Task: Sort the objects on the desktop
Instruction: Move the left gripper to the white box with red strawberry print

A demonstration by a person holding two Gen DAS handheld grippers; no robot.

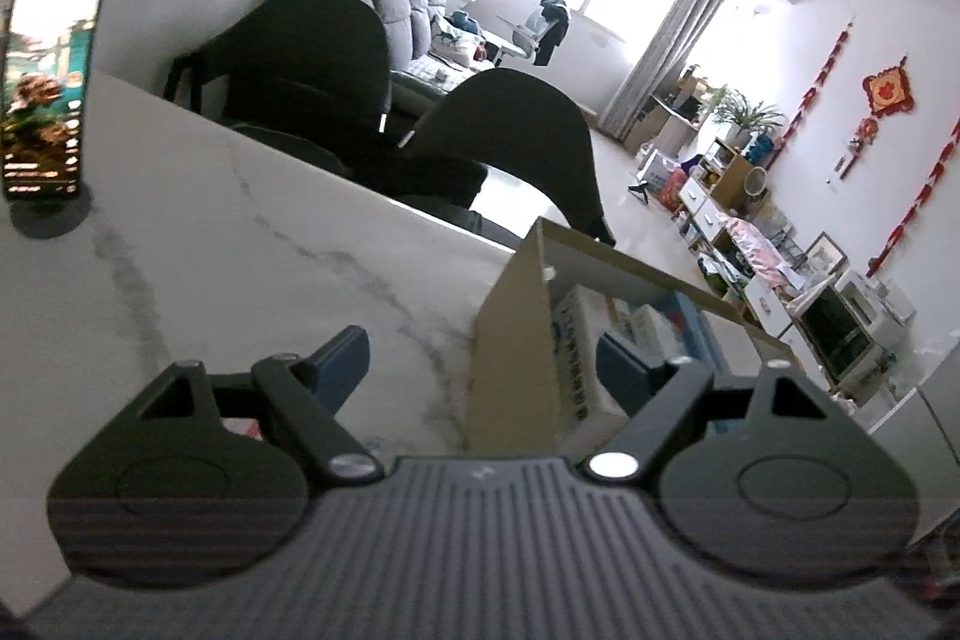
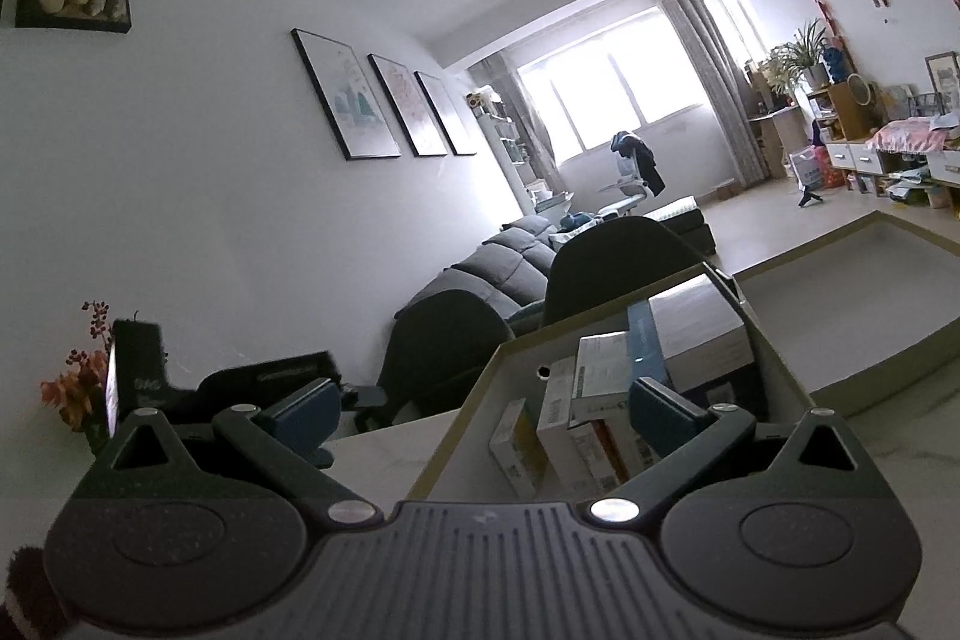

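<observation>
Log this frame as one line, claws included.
left claw: open, empty | right claw: open, empty | cardboard box: holds small cartons | phone: on stand

Small cartons (image 2: 564,424) standing packed in open box (image 2: 480,400) on desk (image 1: 240,232), phone (image 1: 51,82) apparently propped far left.

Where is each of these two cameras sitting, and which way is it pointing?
Left wrist view: sits on the left gripper, looking along its open fingers down over the marble table at the cardboard box; a lit phone stands to the left.
Right wrist view: sits on the right gripper, facing nearly level over the same box of small cartons; its fingers are open too.
Shared: the box, dark chairs, grey sofa and bright window.
</observation>
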